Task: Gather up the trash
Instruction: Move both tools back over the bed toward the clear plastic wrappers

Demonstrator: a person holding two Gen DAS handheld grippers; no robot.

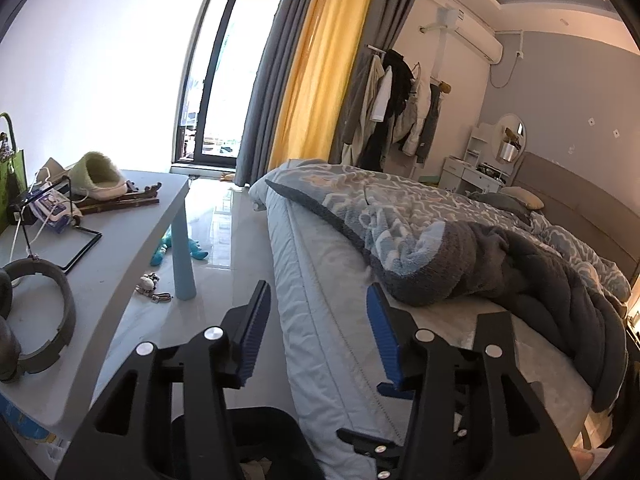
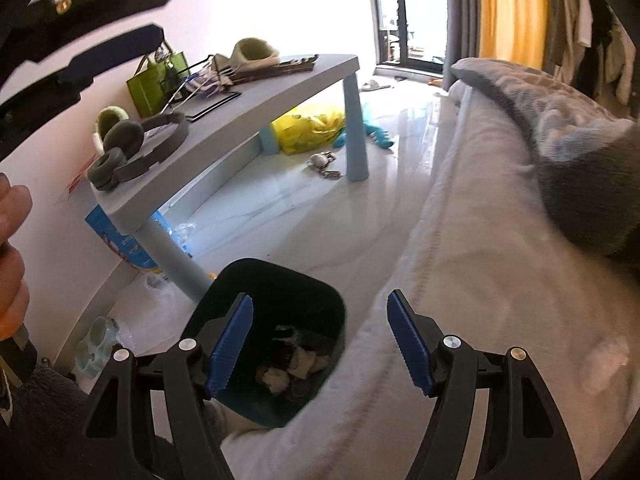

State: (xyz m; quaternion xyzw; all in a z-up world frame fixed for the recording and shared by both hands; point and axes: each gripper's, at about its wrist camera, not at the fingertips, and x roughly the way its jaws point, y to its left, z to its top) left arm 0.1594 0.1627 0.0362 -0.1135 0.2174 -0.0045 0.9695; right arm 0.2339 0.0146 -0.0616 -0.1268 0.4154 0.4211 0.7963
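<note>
The right tool (image 2: 320,344) is held open and empty above the bin (image 2: 276,344); crumpled paper scraps (image 2: 296,364) are seen inside. Just beside the bin, on the bed (image 2: 460,280), a pale wad (image 2: 608,360) is spotted, judged light and soft, best pinched across its middle. The left tool (image 1: 316,320) is held partly open, empty. Beyond the bin, a counter (image 2: 248,120) is seen.
</note>
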